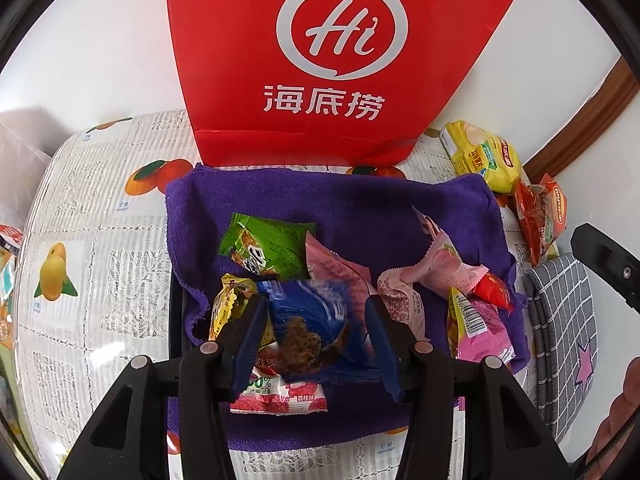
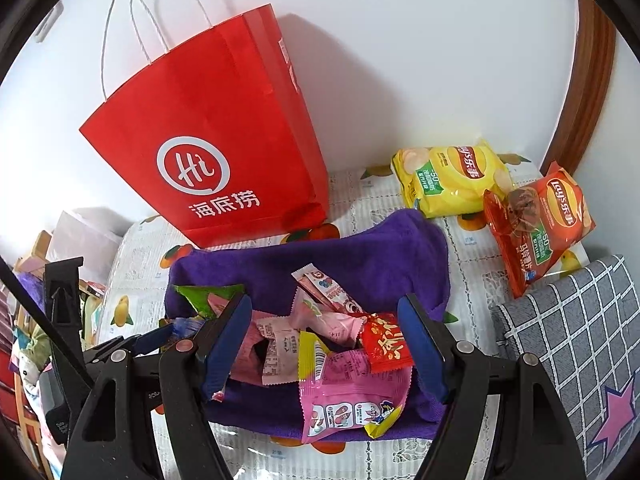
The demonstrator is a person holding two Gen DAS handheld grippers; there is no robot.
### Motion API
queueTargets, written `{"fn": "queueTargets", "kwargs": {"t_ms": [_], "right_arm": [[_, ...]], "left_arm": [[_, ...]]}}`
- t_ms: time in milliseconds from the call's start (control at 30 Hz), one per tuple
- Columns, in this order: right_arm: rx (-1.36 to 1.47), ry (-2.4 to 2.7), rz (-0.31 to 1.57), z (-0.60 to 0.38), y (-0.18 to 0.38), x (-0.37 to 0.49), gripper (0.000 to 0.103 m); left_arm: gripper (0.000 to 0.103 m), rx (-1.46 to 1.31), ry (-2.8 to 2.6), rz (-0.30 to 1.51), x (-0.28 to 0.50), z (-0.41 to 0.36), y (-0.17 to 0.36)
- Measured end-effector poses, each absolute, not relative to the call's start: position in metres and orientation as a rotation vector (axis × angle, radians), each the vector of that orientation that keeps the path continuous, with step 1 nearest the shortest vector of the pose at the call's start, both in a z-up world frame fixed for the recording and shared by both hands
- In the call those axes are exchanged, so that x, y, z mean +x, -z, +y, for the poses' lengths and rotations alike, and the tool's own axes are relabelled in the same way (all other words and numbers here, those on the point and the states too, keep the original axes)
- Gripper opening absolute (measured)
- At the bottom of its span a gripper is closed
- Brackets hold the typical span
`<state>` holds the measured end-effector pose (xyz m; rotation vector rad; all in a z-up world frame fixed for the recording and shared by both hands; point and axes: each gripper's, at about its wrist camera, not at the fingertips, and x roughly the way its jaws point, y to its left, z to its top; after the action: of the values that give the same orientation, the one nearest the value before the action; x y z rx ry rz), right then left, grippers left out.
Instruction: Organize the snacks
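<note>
Several small snack packets lie in a heap on a purple towel [image 1: 360,208] [image 2: 360,264]. My left gripper [image 1: 316,300] hangs just over the heap, its jaws a little apart. A blurred blue packet [image 1: 308,312] sits between them; it touches the left pad, and a gap shows at the right pad. Around it lie a green packet [image 1: 272,248], a yellow one [image 1: 228,304] and a pink-and-white lychee one [image 1: 280,396]. My right gripper [image 2: 324,300] stands open above pink packets [image 2: 344,384] and a small red packet [image 2: 386,344], holding nothing.
A red paper bag [image 1: 340,60] [image 2: 208,140] stands upright behind the towel, against the white wall. A yellow crisp bag [image 2: 452,184] and a red crisp bag [image 2: 536,224] lie at the back right. A grey checked cloth [image 2: 568,340] lies at the right. The table has a fruit-print cover [image 1: 100,220].
</note>
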<state>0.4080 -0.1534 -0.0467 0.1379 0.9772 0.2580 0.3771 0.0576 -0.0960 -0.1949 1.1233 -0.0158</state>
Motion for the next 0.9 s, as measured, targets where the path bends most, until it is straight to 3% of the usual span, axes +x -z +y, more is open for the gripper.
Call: {"fn": "queueTargets", "kwargs": {"t_ms": [67,900], "right_arm": [[0.138,-0.257,0.977,-0.153,0.047,0.408,0.075],[0.023,-0.249,0.882,-0.136,0.020,0.386,0.075]], "left_arm": [[0.055,-0.182,0.012,1.120,0.376,0.058,0.094],[0.069,-0.127,0.023,0.976,0.358,0.055,0.050]]}}
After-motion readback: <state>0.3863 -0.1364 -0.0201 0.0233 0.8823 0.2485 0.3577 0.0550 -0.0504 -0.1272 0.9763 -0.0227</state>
